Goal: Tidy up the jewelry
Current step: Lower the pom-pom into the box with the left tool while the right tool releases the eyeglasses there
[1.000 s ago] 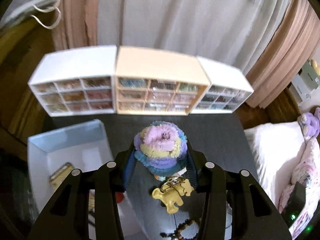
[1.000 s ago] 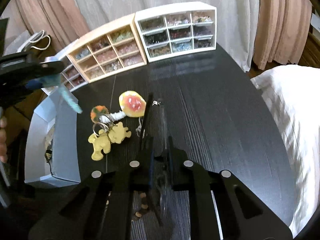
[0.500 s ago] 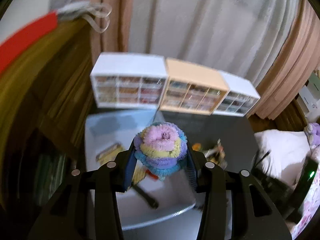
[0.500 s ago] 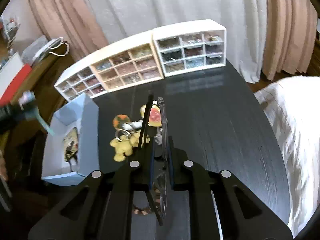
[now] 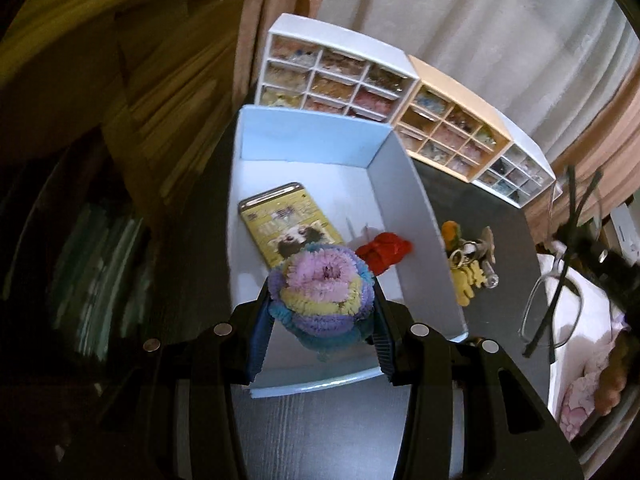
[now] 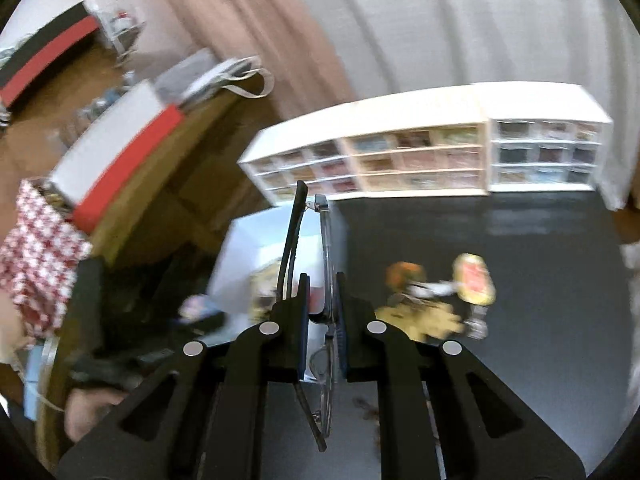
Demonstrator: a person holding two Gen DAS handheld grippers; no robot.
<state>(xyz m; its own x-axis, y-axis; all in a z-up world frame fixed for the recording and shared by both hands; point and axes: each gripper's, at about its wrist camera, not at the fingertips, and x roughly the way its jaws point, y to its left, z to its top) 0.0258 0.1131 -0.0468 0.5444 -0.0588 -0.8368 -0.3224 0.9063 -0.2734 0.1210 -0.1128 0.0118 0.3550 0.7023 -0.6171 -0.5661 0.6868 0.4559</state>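
My left gripper (image 5: pixel 320 312) is shut on a fluffy purple, yellow and blue scrunchie (image 5: pixel 320 296) and holds it above the near end of the open light-blue box (image 5: pixel 416 216). In the box lie a yellow card case (image 5: pixel 288 228) and a red item (image 5: pixel 384 252). My right gripper (image 6: pixel 322 300) is shut on a folded pair of glasses (image 6: pixel 328 264), held in the air; the glasses also show at the right in the left wrist view (image 5: pixel 560 276). The light-blue box (image 6: pixel 244 256) lies ahead and to the left of them.
Three drawer organizers (image 5: pixel 340 76) (image 6: pixel 420 156) stand along the back of the black table (image 6: pixel 540 280). A bunch of keychains with a yellow bear (image 5: pixel 468 272) and a mushroom charm (image 6: pixel 474 280) lies right of the box. Curtains hang behind. A wooden shelf (image 6: pixel 152 184) stands on the left.
My left gripper carried the scrunchie left, from over the keychains to over the box. My right gripper lifted the glasses and swung left toward the box.
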